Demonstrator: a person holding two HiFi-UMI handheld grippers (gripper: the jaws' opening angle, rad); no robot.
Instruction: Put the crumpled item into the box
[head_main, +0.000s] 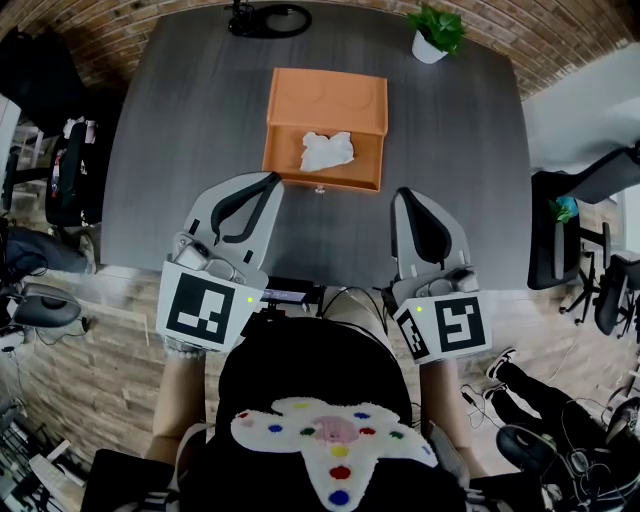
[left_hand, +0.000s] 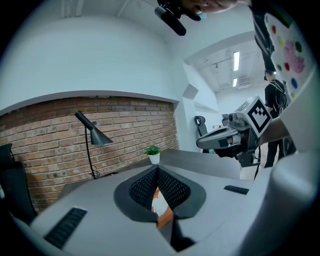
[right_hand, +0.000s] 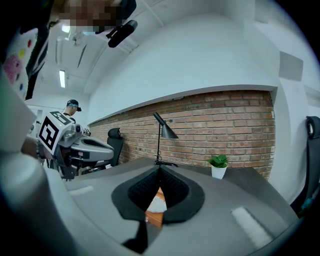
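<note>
An orange box (head_main: 325, 100) sits open on the dark table (head_main: 180, 130), its drawer-like lower part pulled toward me. A white crumpled item (head_main: 327, 151) lies inside that lower part. My left gripper (head_main: 271, 180) hangs over the table's near edge, left of the box front, jaws shut with nothing between them. My right gripper (head_main: 403, 194) hovers at the near edge, right of the box, also shut and empty. In the left gripper view the box (left_hand: 164, 217) and white item (left_hand: 160, 206) peek through below the closed tips; the right gripper view shows the same white item (right_hand: 157, 205).
A small potted plant (head_main: 435, 32) stands at the table's far right corner. A black desk lamp base (head_main: 268, 19) rests at the far edge. Office chairs (head_main: 590, 270) crowd the right side, bags and chairs the left. Brick wall behind.
</note>
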